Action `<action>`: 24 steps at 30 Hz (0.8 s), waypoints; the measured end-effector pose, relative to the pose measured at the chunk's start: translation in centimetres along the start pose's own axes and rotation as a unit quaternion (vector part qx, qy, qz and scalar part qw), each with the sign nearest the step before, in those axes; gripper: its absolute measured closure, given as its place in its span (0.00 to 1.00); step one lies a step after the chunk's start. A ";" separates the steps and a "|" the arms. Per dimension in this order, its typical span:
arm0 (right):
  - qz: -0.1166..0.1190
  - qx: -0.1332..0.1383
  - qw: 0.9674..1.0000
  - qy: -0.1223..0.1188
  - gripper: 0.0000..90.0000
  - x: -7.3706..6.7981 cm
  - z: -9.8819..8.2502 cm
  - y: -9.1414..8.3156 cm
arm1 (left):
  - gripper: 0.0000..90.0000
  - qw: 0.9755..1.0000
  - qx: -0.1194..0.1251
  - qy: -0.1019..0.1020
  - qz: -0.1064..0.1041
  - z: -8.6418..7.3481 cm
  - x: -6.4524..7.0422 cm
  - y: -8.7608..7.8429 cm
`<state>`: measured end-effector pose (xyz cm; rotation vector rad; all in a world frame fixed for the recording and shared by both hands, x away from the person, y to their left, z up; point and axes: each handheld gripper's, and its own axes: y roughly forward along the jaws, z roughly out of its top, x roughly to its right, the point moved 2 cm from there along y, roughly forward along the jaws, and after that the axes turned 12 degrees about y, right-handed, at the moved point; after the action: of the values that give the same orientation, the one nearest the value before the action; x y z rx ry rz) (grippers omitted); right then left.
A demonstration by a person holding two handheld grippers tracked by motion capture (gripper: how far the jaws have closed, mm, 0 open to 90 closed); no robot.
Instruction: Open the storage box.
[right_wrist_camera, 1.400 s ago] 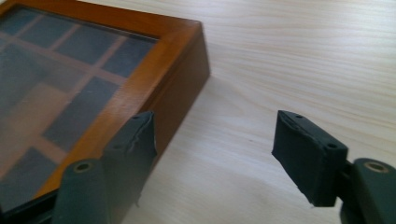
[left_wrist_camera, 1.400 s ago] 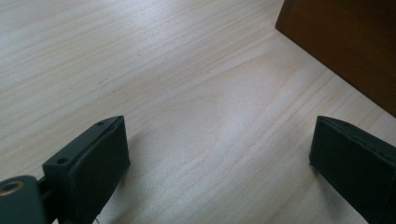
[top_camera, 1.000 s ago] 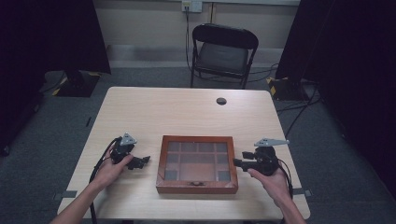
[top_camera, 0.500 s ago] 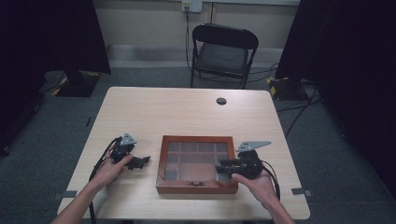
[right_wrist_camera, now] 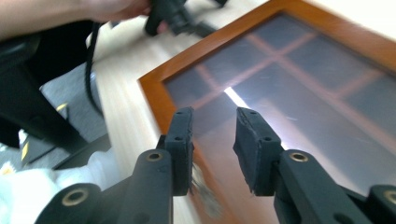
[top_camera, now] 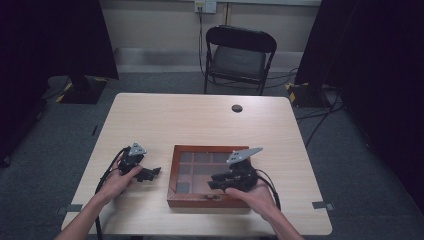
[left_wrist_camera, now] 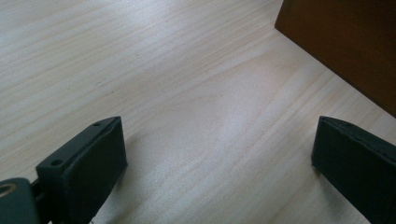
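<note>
The right tool (top_camera: 216,183) hovered over the glass-lidded brown wooden box (top_camera: 186,197), jaws just narrowing on nothing; the left tool (top_camera: 151,173) rested gaping on the table (top_camera: 165,120).

My black right hand-held gripper (top_camera: 212,183) hangs over the reddish-brown, dark-glass-lidded box (top_camera: 184,199) on the pale wood-grain worktop (top_camera: 175,120), a black chair (top_camera: 240,56) beyond.

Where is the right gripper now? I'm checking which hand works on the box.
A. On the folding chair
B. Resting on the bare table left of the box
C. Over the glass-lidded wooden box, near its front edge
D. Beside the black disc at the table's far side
C: in the high view the right gripper hangs over the wooden box near its front edge, its narrowly parted jaws above the glass lid with nothing between them.
</note>
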<state>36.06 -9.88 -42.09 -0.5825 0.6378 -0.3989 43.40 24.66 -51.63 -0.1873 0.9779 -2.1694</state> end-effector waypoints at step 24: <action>0.005 -0.036 0.999 -0.040 0.90 -0.3 -2.2 2.4 | 0.02 1.000 0.000 0.001 -0.003 0.0 0.0 0.0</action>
<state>34.86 -8.72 -44.91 -0.6607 0.5798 -0.3418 43.43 24.68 -51.64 -0.1871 0.9791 -2.1755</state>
